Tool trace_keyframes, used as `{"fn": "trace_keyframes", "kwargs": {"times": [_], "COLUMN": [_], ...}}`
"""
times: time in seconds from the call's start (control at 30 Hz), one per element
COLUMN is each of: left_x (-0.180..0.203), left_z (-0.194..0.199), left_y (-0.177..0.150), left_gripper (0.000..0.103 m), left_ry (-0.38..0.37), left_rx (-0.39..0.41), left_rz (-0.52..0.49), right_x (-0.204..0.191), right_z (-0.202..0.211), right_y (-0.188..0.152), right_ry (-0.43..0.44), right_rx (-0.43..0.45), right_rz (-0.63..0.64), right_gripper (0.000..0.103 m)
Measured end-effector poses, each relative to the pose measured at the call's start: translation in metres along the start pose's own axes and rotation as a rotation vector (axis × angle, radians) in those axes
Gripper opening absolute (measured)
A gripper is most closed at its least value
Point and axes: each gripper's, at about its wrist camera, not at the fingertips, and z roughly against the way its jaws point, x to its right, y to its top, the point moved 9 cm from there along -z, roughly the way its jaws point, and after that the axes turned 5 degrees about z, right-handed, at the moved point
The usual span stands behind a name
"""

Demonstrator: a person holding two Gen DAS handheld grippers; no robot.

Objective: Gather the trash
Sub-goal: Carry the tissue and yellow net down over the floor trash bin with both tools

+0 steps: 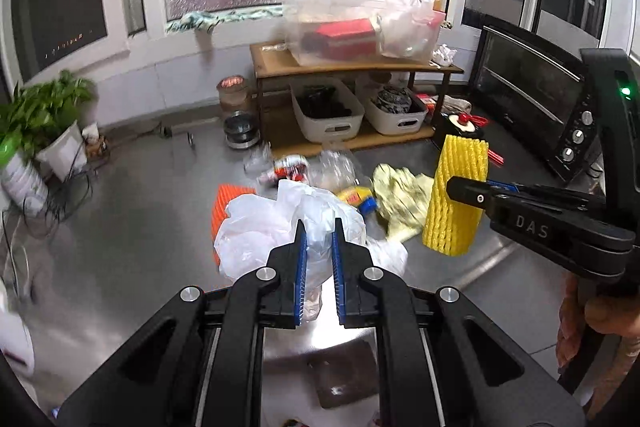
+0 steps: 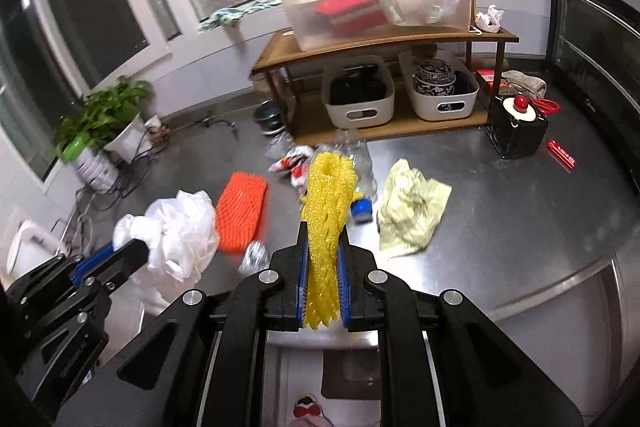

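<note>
Two pieces in hand: my left gripper (image 1: 319,227) clamps the white bag (image 1: 264,223), my right gripper (image 2: 323,231) the yellow net (image 2: 326,203); orange net (image 2: 241,215), cloth (image 2: 412,215) and wrappers (image 2: 294,163) remain on the counter (image 2: 520,195)

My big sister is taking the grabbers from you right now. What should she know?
Left gripper: shut on the white plastic bag, lifted over the counter.
Right gripper: shut on the yellow foam net, off the steel counter.
Still lying on the counter: orange foam net, pale yellow crumpled wrapper, red-and-white snack wrapper, clear plastic bottle, a small foil ball.
Done: net picked up. Left: drop it into the bag, then gather the rest.
</note>
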Motion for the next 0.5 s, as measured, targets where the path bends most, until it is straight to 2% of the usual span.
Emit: {"fn": "trace_keyframes", "kwargs": {"times": [0.23, 0.5], "left_x": [0.004, 0.010], "left_z": [0.013, -0.016], "left_y": [-0.069, -0.165], "left_gripper": [0.010, 0.010], "left_ry": [0.001, -0.044], "left_rx": [-0.092, -0.239], "left_rz": [0.049, 0.117], "right_x": [-0.008, 0.003], "right_z": [0.018, -0.022], "right_y": [-0.064, -0.167], "right_ry": [0.024, 0.068], "right_rx": [-0.061, -0.233], "right_rz": [0.072, 0.075], "right_gripper": [0.014, 0.014]}}
